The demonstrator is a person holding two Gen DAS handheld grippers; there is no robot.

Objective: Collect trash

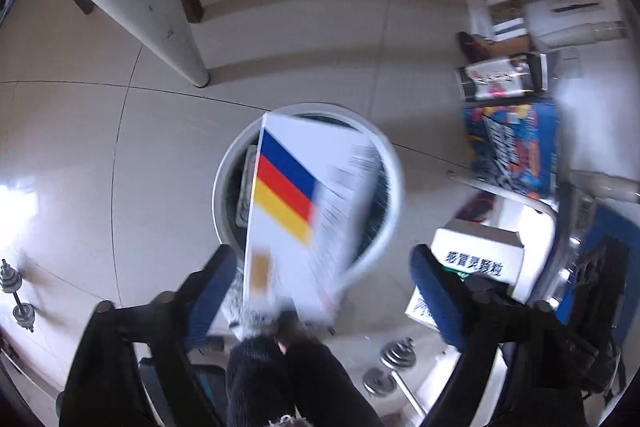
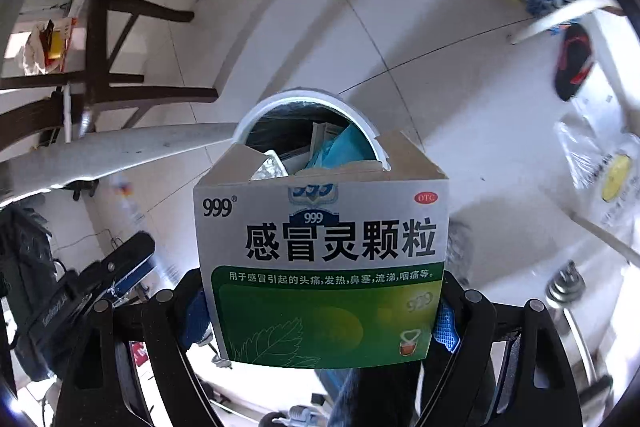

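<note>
Right gripper (image 2: 320, 315) clamping medicine box (image 2: 320, 259), bin (image 2: 304, 99) beyond

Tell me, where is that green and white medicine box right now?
The green and white medicine box fills the centre of the right wrist view, clamped between the right gripper fingers, just in front of the white trash bin.

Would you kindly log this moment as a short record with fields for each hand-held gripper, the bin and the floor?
left hand-held gripper: open, fingers spread wide; white box with blue, red and yellow stripes blurred between them, over the bin
right hand-held gripper: shut on the green-and-white 999 medicine box, top flaps open
trash bin: white, round, already holding packaging
floor: pale tiles, dumbbell nearby
</note>
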